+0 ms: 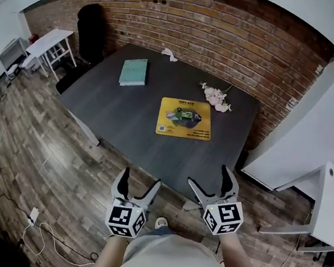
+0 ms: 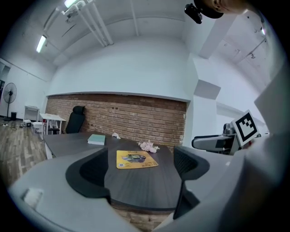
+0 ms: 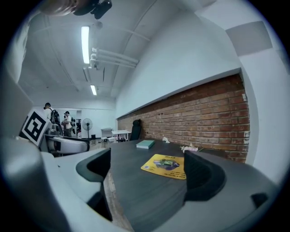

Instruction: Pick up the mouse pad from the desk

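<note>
A yellow mouse pad (image 1: 185,118) with a printed picture lies flat on the dark grey desk (image 1: 126,119), right of its middle. It shows again as the mouse pad (image 2: 136,159) in the left gripper view and the mouse pad (image 3: 166,166) in the right gripper view. My left gripper (image 1: 139,186) and right gripper (image 1: 211,180) hang side by side in front of the desk's near edge, well short of the pad. Both are open with nothing between their jaws.
A teal book (image 1: 133,71) lies at the desk's far left, a crumpled white tissue (image 1: 169,54) near the brick wall, and a spray of pale flowers (image 1: 216,96) just behind the pad. A black chair (image 1: 90,30) and white side table (image 1: 45,42) stand far left. White furniture (image 1: 333,205) stands at the right.
</note>
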`<state>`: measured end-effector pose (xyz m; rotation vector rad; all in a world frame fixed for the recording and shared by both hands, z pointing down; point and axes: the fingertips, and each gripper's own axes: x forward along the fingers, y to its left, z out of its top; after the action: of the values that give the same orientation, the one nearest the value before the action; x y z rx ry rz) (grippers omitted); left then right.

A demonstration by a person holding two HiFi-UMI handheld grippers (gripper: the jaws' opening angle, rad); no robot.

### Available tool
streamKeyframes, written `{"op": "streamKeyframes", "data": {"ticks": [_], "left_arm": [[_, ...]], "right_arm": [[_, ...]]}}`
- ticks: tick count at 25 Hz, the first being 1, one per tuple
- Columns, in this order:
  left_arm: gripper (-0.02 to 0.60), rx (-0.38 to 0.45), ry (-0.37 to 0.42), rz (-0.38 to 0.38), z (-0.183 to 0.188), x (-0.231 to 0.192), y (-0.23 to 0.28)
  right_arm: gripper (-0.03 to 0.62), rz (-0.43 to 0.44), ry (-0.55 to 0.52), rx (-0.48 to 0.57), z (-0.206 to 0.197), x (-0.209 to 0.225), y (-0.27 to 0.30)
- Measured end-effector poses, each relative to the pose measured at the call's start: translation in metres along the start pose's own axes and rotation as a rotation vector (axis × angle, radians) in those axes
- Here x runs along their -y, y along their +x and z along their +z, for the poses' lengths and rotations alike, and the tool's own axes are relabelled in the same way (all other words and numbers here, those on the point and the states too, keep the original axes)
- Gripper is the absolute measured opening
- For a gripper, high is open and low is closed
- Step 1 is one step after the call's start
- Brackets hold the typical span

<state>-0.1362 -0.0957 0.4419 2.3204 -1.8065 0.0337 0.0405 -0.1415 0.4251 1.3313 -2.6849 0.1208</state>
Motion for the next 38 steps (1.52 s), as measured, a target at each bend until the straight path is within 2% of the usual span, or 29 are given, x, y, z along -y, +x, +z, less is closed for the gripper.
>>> {"op": "streamKeyframes", "data": {"ticks": [9, 17, 22, 28, 33, 38], "left_arm": [[0.440, -0.031, 0.003, -0.031, 0.004, -0.048, 0.068], [0.440, -0.055, -0.007, -0.049, 0.000, -0.067, 0.103], [0.440, -0.084, -0.041, -0.033, -0.009, -0.075, 0.115], [0.440, -0.112, -0.047, -0.007, -0.020, -0.089, 0.135], [0.440, -0.147, -0.044, 0.006, -0.028, -0.102, 0.155], [0.440, -0.169, -0.043, -0.004, -0.031, -0.105, 0.177]], "right_arm": [[0.479, -0.065, 0.010, -0.043, -0.003, 0.040, 0.078], [0.477, -0.082, -0.013, -0.116, -0.019, 0.070, 0.129], [0.477, -0.081, 0.018, -0.198, -0.047, 0.098, 0.172], [0.478, -0.087, 0.009, -0.321, -0.097, 0.142, 0.230], [0.479, -0.098, 0.058, -0.446, -0.144, 0.171, 0.264], [0.479, -0.102, 0.123, -0.521, -0.175, 0.187, 0.288]]}}
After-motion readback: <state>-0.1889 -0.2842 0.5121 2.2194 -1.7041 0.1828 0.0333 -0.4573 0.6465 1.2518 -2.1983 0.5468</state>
